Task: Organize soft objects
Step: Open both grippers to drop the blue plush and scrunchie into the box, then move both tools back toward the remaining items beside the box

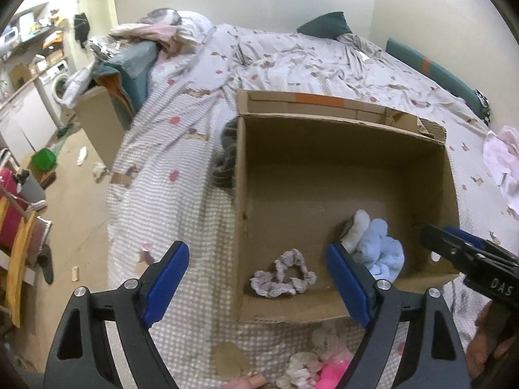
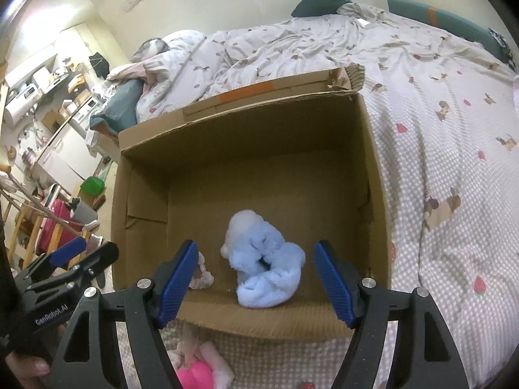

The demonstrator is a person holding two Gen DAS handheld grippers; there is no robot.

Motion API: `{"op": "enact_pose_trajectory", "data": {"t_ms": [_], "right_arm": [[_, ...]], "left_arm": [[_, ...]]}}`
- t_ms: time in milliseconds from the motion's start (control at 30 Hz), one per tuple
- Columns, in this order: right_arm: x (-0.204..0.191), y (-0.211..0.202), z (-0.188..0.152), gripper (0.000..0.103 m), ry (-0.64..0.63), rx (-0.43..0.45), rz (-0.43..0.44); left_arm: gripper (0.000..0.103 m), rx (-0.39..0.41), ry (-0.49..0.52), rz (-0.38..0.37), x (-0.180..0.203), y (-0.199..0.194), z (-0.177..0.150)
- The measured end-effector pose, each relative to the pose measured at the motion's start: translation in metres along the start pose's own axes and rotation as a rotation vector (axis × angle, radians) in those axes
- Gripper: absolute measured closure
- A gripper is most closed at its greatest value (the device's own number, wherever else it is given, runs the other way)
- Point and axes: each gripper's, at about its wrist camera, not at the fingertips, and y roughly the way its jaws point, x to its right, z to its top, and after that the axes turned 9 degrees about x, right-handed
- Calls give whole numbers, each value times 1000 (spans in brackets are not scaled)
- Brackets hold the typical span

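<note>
Cardboard box (image 2: 376,168) walls ring blue plush (image 2: 266,259) and scrunchie (image 1: 282,275).

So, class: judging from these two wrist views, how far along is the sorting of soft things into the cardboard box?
Done: a scrunchie and a fluffy blue item lie inside the cardboard box. In hand: nothing; the left gripper and right gripper are both open and empty. Left: a pink soft pile lies on the bed in front of the box.
</note>
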Motion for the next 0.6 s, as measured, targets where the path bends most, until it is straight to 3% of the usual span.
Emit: {"op": "enact_pose_trajectory", "data": {"t_ms": [200,333,600], "right_arm": [[9,-14,-3,24,34,3,-50],[14,-25,-9,24,23,15,-88],[10,-46,-28,24,21,6,-81]], "left_arm": [[18,33,6,43,-12,-18,1],[18,12,-30,55,-25,-26,-6],[18,-24,-61,77,-36,-44,-27]]}}
